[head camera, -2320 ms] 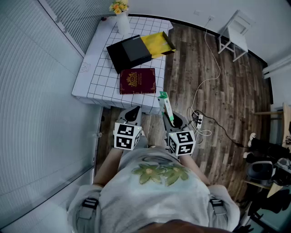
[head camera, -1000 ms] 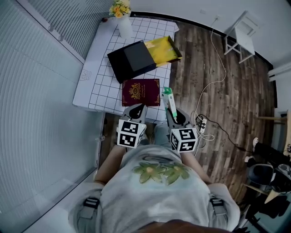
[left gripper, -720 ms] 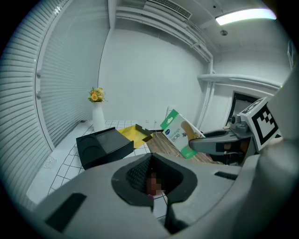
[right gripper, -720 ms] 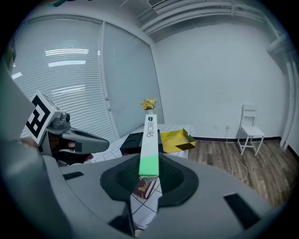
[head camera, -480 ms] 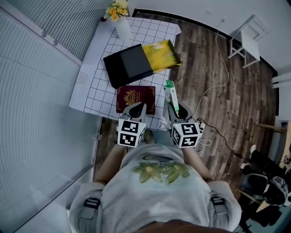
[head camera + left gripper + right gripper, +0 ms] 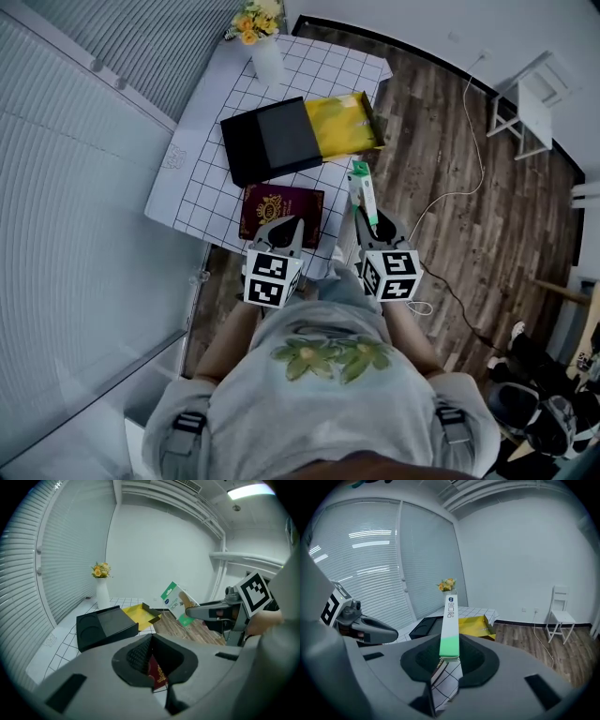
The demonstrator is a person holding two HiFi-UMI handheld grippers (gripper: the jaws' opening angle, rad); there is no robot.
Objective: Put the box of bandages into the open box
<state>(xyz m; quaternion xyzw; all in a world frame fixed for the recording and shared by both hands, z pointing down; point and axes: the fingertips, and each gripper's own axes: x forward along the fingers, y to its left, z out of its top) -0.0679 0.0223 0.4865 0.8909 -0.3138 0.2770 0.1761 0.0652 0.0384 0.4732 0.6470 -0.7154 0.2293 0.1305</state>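
We hold the box of bandages (image 6: pixel 362 187) in the right gripper (image 6: pixel 368 221). Its jaws are closed on the green lower end of the slim white-and-green carton, which stands up out of them, leaning a little. The carton is in the air on our side of the open box (image 6: pixel 349 122), near that box's nearest corner and not in it. In the head view its top end comes just short of the yellow wall.

The open box lies on the bench (image 6: pixel 202 183), which is covered by a white cloth with a black grid. A black box (image 6: pixel 270 141) sits against the left side of the open box. Nearer to us than the open box and to its left, a maroon book (image 6: pixel 281 206) with a gold crest lies flat by the bench's near edge.

The left gripper (image 6: pixel 284 225) hovers at that book's near edge, well apart from the open box. Its jaws are drawn together to a thin slit with nothing held, and the book's cover shows through the slit.

Beyond the open box and to its left, at the far end of the bench, stands a white vase (image 6: pixel 268 58) of yellow flowers. To the right of the open box, out on the wooden floor (image 6: pixel 441 141), are a white chair (image 6: pixel 527 98) and a pale cable (image 6: pixel 457 192).
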